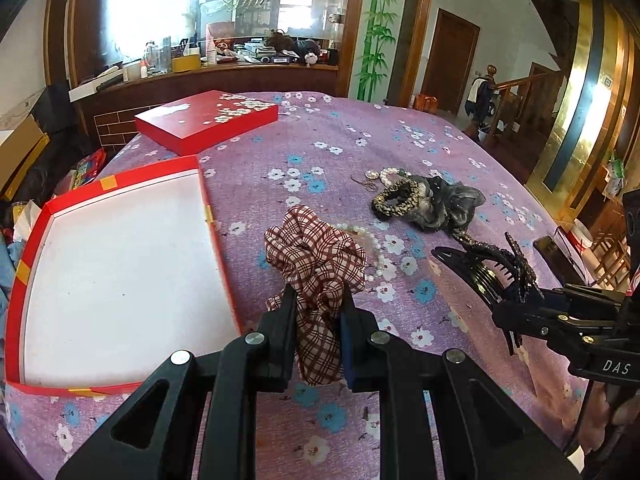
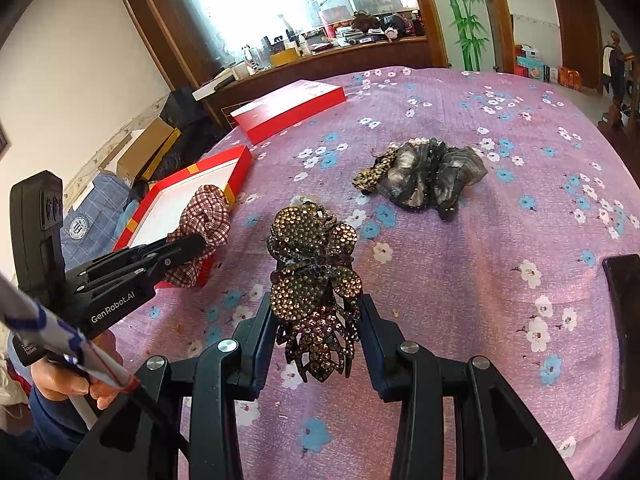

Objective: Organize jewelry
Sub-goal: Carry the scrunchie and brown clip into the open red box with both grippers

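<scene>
- Plaid fabric, dark red lines on a pale ground, makes up the checked scrunchie (image 1: 316, 256); its gathered folds bunch into a ruffled ring, and its lower end is pinched between the narrowed jaws of the left gripper (image 1: 318, 308), held above the purple floral cloth (image 1: 400, 144) just beside the open box.
- Rhinestones in amber and bronze cover the hair claw (image 2: 316, 280), shaped like layered petals over a black toothed clip; the right gripper (image 2: 318, 320) clamps it at its sides, jaws partly closed on it, lifted over the cloth.
- One open red box (image 1: 108, 240) with a white, bare floor sits at the left side of the worktop; yellow tape patches mark its rim.
- One red lid (image 1: 208, 120) with white blossom print lies flat farther back, apart from the box.
- One pile of remaining pieces lies well apart from both grippers: one leopard-print scrunchie (image 1: 396, 200), one grey sheer scrunchie (image 1: 448, 204) touching it, and a pearl bracelet (image 1: 390, 176) at the pile's far edge.
- One pearl strand (image 1: 374, 248) curls on the cloth behind the checked scrunchie.
- One dark phone (image 2: 624, 336) lies at the right edge of the worktop.
- Two grippers in all, each closed on one accessory; a hand (image 2: 72, 384) shows under the left one in the right wrist view.
</scene>
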Action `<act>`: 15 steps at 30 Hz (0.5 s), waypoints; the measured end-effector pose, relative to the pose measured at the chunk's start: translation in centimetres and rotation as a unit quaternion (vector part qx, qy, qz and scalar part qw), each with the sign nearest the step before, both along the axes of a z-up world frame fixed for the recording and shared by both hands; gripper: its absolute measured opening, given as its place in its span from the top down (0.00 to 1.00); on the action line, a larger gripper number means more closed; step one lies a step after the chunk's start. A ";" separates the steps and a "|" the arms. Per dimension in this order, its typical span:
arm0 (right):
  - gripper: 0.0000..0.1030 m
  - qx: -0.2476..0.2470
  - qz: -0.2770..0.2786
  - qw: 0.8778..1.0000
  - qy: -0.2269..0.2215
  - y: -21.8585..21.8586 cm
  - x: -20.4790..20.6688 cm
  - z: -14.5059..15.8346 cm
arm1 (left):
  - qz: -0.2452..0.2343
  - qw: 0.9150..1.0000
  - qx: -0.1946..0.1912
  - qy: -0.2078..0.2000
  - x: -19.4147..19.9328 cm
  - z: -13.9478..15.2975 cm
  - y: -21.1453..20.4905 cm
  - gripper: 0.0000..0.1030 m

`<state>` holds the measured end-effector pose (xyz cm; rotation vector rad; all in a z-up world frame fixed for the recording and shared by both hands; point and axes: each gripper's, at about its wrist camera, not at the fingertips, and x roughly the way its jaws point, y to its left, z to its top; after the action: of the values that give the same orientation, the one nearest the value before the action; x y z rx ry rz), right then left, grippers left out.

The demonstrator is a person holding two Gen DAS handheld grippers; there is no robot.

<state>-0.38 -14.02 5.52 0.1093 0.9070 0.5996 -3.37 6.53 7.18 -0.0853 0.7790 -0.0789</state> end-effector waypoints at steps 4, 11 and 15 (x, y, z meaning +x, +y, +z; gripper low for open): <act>0.58 -0.003 0.012 1.000 0.000 1.2 -0.1 0.6 | 0.007 1.000 -0.002 -0.003 -0.4 0.4 1.2 0.83; 0.58 -0.012 0.050 0.999 -0.004 5.3 0.3 1.9 | 0.026 1.000 -0.001 -0.008 -1.1 1.6 4.5 0.83; 0.58 -0.009 0.071 0.997 -0.008 7.9 0.6 2.9 | 0.043 0.999 0.001 -0.008 -1.3 2.1 7.0 0.83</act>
<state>0.26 -6.15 8.38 0.0237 0.9102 0.7239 -4.67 13.55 9.27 -0.1169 0.7591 0.0031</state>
